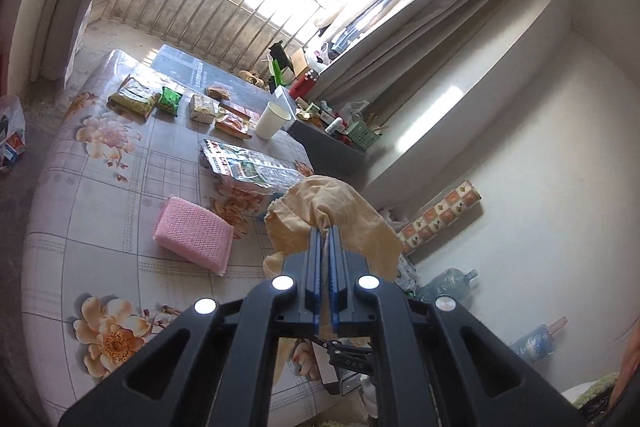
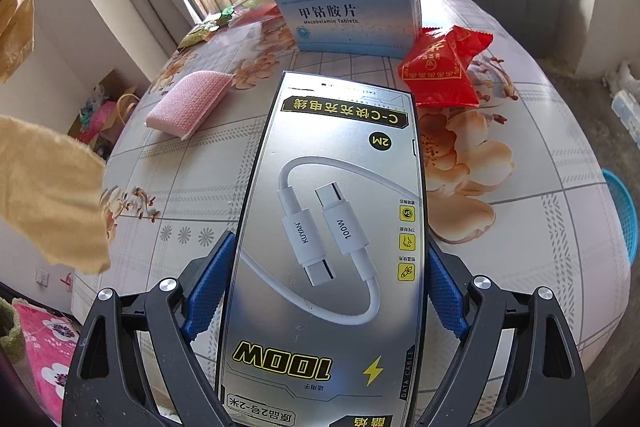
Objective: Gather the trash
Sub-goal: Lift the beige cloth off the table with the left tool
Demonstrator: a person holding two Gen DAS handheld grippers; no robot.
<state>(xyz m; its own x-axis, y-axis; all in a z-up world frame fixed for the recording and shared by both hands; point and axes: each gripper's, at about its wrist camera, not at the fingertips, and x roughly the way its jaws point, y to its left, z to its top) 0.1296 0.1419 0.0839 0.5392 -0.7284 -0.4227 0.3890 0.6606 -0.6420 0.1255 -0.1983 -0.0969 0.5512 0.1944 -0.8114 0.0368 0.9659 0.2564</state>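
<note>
midday, over a flower-print tabletop: the left claw is clamped tight on a crumpled yellow tissue, which bunches out past its fingertips and hangs in the air above the tabletop's edge. the right claw grips a silver cable box across its width, blue pads pressed to both long sides, the box running straight out ahead of the claw and covering much of its forward view.

beyond the tip of the box, directly ahead of the right claw, stands a blue and white tablet box; a red snack packet lies ahead and just to the right, touching or nearly touching the far right corner of the cable box. a pink sponge lies ahead to the left, apart from the box. the tissue shows again at the far left of the right claw's view, off the tabletop's edge. a blue basket sits low on the floor to the right.

from the left claw, the pink sponge lies to the left and a little ahead. a clear printed wrapper lies just ahead, partly hidden behind the tissue. farther ahead stand a white paper cup, a green packet and several more snack packets, all well apart from the claw.
</note>
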